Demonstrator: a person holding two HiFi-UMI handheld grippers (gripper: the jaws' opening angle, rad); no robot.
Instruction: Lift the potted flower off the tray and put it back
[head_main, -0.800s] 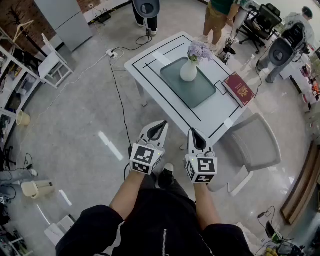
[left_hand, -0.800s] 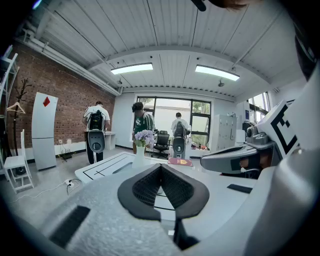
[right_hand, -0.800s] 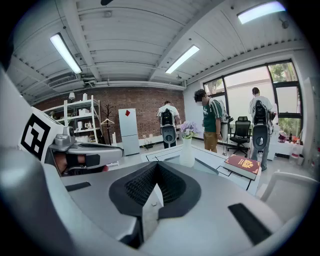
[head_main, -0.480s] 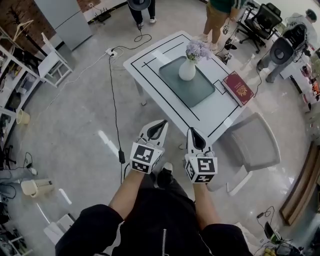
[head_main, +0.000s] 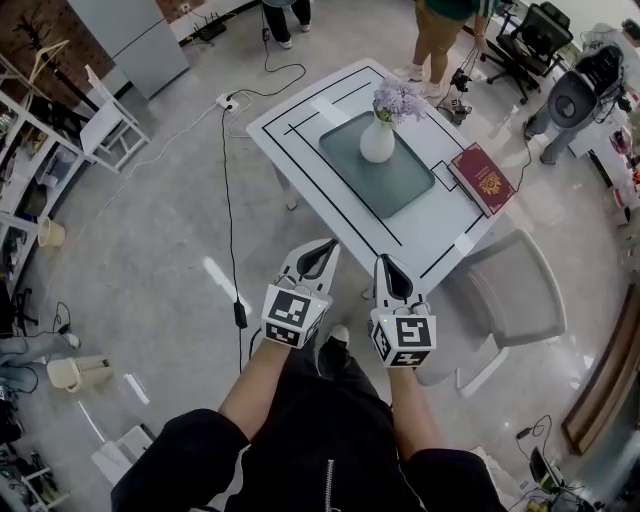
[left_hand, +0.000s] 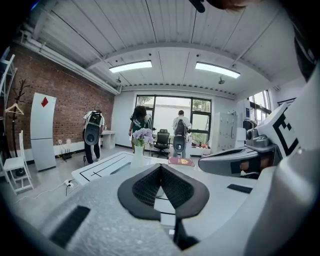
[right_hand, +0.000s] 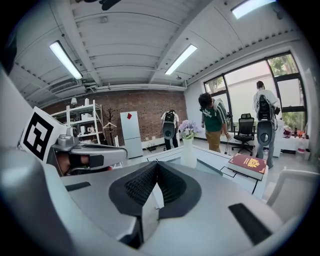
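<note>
**A:** Where is the potted flower?

**B:** The potted flower (head_main: 378, 135) stands upright toward the far end of the tray (head_main: 402, 188), on the white table (head_main: 300, 140) ahead of me. Neither of my tools touches it. Both are well short of the table, out over the floor.

**A:** And the tools themselves?

**B:** My left tool (head_main: 322, 246) has its jaws pressed together with nothing between them. My right tool (head_main: 386, 263) is the same, closed up and empty. They hang side by side, noses toward the table.

**A:** What is different from a moment ago?

**B:** Very little on my side. Both tools sit where they did, with the jaws as tight as before. The flower has not left its spot on the tray, and the red book (head_main: 482, 178) still lies on the table near the tray's right side. The change is behind the table. The person carrying a pack at the far left has nearly slipped out of my head view, so only the legs (head_main: 282, 18) show now.
</note>
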